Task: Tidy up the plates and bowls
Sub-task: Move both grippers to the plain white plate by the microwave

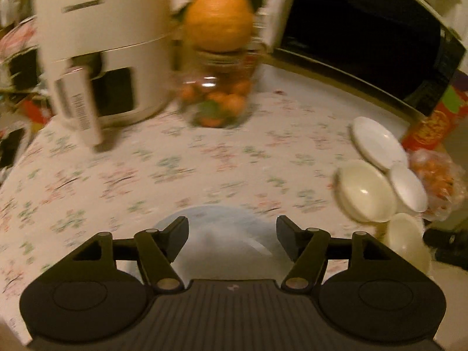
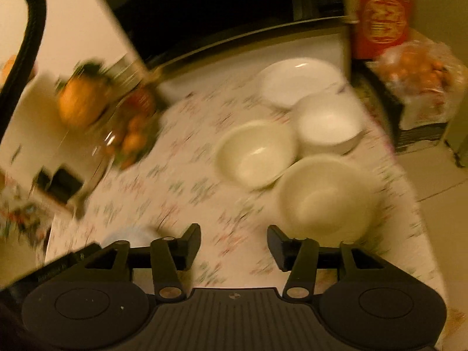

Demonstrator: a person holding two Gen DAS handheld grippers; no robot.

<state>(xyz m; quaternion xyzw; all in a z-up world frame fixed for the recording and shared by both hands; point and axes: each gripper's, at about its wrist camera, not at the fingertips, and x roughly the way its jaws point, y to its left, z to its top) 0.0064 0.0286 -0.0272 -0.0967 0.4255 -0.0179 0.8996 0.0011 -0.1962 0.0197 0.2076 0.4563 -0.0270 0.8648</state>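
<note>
A pale blue plate [image 1: 222, 234] lies on the floral tablecloth under my open, empty left gripper [image 1: 232, 238]; its edge also shows in the right wrist view [image 2: 128, 235]. On the right side of the table stand a white plate [image 2: 298, 82], a white bowl [image 2: 329, 122] and two cream bowls [image 2: 257, 152] [image 2: 324, 196]. They appear in the left wrist view as the plate [image 1: 376, 142], white bowl [image 1: 408, 185] and cream bowls [image 1: 365, 190] [image 1: 406, 239]. My right gripper [image 2: 234, 242] is open and empty, above the cloth just short of the nearest cream bowl.
A white air fryer [image 1: 99, 46] stands at the back left, a glass jar of oranges [image 1: 219, 87] with a large orange on top beside it, and a microwave [image 1: 365, 35] at the back right. A red box [image 2: 380, 14] and a bag of oranges [image 2: 421, 79] sit off the table's right edge.
</note>
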